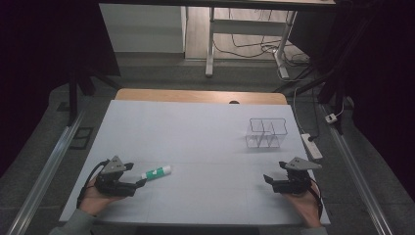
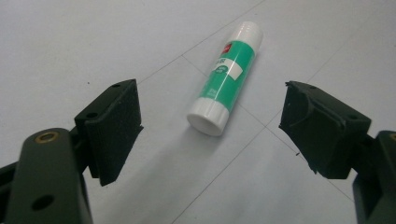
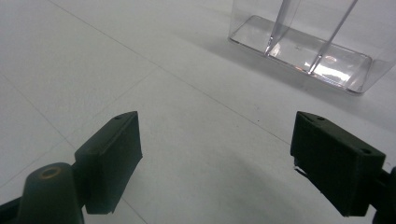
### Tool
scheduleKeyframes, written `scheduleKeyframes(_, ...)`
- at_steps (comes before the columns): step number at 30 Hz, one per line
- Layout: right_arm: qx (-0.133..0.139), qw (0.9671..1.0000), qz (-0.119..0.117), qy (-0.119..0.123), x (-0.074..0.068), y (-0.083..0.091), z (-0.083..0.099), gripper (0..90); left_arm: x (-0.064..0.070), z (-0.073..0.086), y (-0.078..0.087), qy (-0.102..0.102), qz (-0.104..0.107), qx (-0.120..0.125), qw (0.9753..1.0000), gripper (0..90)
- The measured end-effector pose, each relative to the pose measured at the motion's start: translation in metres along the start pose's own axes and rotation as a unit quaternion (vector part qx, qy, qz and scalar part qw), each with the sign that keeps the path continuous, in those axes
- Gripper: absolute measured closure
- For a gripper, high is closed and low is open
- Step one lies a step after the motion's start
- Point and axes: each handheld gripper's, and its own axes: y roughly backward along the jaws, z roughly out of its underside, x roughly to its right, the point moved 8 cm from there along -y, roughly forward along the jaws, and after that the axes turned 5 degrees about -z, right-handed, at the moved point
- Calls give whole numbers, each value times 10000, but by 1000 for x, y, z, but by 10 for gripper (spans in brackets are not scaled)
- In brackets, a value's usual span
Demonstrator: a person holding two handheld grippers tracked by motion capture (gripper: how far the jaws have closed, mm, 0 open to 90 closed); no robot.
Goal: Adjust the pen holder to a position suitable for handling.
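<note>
A green and white glue stick [image 1: 156,172] lies flat on the white table sheet [image 1: 195,142], near the front left. My left gripper [image 1: 138,175] rests just left of it, held open. In the left gripper view the glue stick [image 2: 226,79] lies just ahead of the wide-apart jaws, cap end toward me, touching neither pad. A clear plastic organizer [image 1: 265,133] with upright dividers stands at the right middle. My right gripper [image 1: 274,172] sits open at the front right, below the organizer. In the right gripper view the clear organizer [image 3: 303,46] stands ahead and to the right of the empty jaws.
A white power strip [image 1: 311,145] lies off the table's right edge. Beyond the wooden far edge [image 1: 200,95] are floor cables and a desk frame [image 1: 244,29]. Metal rails [image 1: 44,176] run along both sides.
</note>
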Motion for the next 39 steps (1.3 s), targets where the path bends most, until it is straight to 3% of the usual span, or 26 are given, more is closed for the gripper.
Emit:
scheduleKeyframes(9, 20, 10000, -59, -63, 0, 1, -5, 192, -2, 0, 2, 56, -11, 62, 10000, 199)
scheduleKeyframes(15, 23, 9999, 28, -134, 4, -1, -12, 207, -3, 0, 2, 66, -20, 58, 10000, 198)
scheduleKeyframes(29, -125, 9962, 502, -705, 41, -6, -24, 260, -2, 1, 1, 34, 9, 40, 10000, 198)
scheduleKeyframes(34, -148, 9946, 640, -804, 52, -6, -23, 293, -2, 1, 1, 44, 12, 41, 10000, 198)
scheduleKeyframes(39, -165, 9918, 923, -870, 68, -7, -27, 329, -2, 1, 1, 51, 1, 49, 10000, 198)
